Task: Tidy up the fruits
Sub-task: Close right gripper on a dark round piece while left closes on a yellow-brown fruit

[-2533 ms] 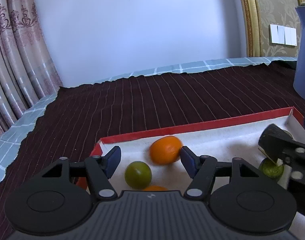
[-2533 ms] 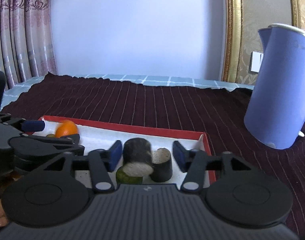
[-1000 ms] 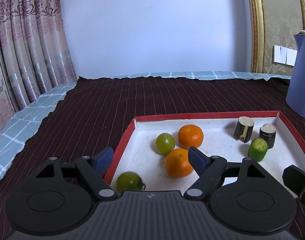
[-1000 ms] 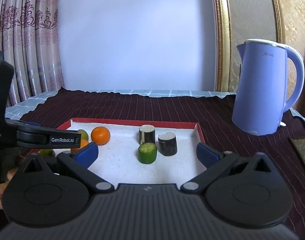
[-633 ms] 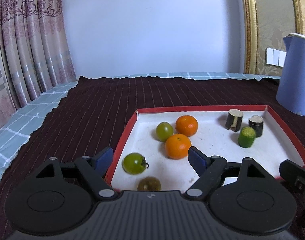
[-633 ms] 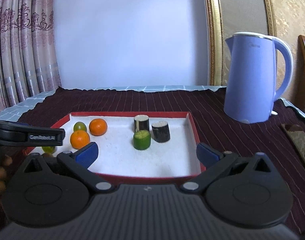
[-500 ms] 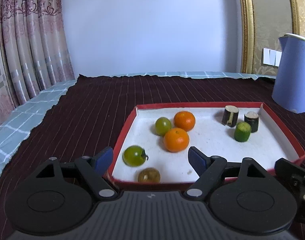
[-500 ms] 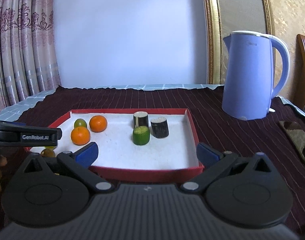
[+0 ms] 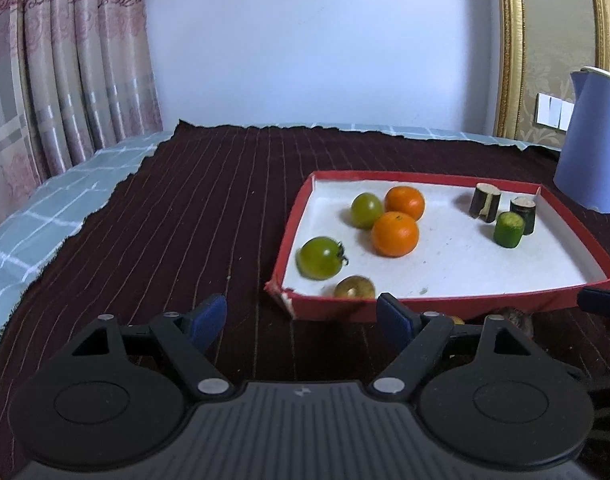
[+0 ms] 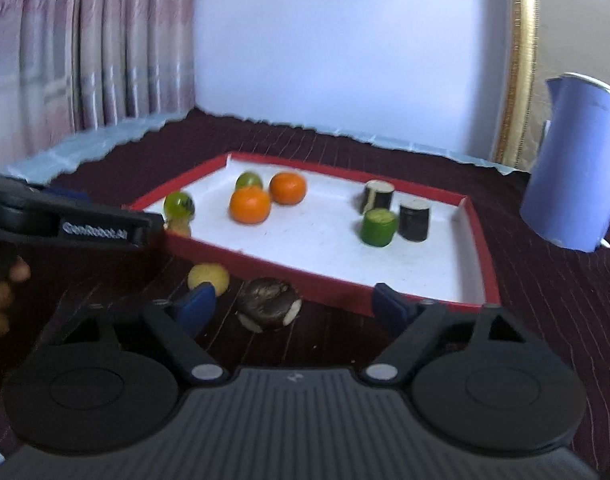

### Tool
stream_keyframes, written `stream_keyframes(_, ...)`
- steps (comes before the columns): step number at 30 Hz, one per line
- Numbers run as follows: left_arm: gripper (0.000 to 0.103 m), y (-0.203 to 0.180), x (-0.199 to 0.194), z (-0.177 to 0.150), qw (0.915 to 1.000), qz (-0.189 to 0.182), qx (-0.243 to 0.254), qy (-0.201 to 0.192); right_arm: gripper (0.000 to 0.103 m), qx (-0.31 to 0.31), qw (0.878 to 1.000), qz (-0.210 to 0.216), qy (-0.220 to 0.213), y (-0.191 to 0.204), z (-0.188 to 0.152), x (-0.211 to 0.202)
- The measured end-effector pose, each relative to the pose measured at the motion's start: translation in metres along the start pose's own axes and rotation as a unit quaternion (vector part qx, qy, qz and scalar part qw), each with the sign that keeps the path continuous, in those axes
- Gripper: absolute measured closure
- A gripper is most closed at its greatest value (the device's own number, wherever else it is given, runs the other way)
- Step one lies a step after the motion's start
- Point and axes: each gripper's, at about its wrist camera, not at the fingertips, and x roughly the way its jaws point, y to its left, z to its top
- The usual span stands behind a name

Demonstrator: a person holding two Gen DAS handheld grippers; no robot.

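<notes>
Both tongs have drawn back from the tray since the earlier frames, so the near red wall now shows whole, and the view has swung left. Seen from the left wrist, the left tongs [image 9: 303, 318] stand wide open and grip nothing, hanging above the dark striped cloth [image 9: 193, 216] on the table just short of the tray's near left corner. The red-walled tray [image 9: 437, 306] holds two oranges [image 9: 395, 234] touching each other, a green tomato [image 9: 367, 211] against the far orange, a second green tomato [image 9: 320, 258] near the left wall, a brownish round fruit [image 9: 355, 287] at the near wall, and, toward the right far corner, two dark cut cylinders [image 9: 485, 202] with a green cut cylinder [image 9: 509, 229] just in front of them. A blue kettle [image 9: 593, 172] stands on the cloth beyond the tray's right side. Seen from the right wrist, a blurred picture, the right tongs [image 10: 295, 306] are likewise spread wide with nothing between the pads. Outside the tray [image 10: 289, 270], on the cloth beside its near wall, lie a yellow round fruit [image 10: 209, 276] and a dark piece [image 10: 271, 308] with pale cut faces, the latter between the open fingers but not touched. The left tongs [image 10: 77, 228] reach in from the left edge beside the tray's left corner.
</notes>
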Motion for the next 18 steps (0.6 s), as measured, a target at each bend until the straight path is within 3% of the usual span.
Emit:
stream_keyframes(1, 0.021, 0.002, 0.000, -0.001, 1.0000, -0.002, -0.001, 0.001, 0.021, -0.004, 1.000, -0.001, 0.004, 0.002, 0.000, 0.003)
stream_keyframes(6, 0.021, 0.004, 0.001, -0.002, 1.0000, -0.002, -0.002, 0.000, 0.046, -0.004, 0.999, 0.009, 0.035, 0.003, 0.000, 0.022)
stream_keyframes(11, 0.021, -0.002, 0.000, -0.007, 0.9999, -0.002, 0.017, -0.001, 0.062, -0.002, 0.998, 0.029, 0.052, 0.005, 0.000, 0.035)
stream_keyframes(18, 0.021, -0.023, -0.010, -0.015, 0.9977, -0.049, 0.046, -0.007, 0.063, -0.027, 0.999, -0.001, 0.039, 0.002, -0.003, 0.020)
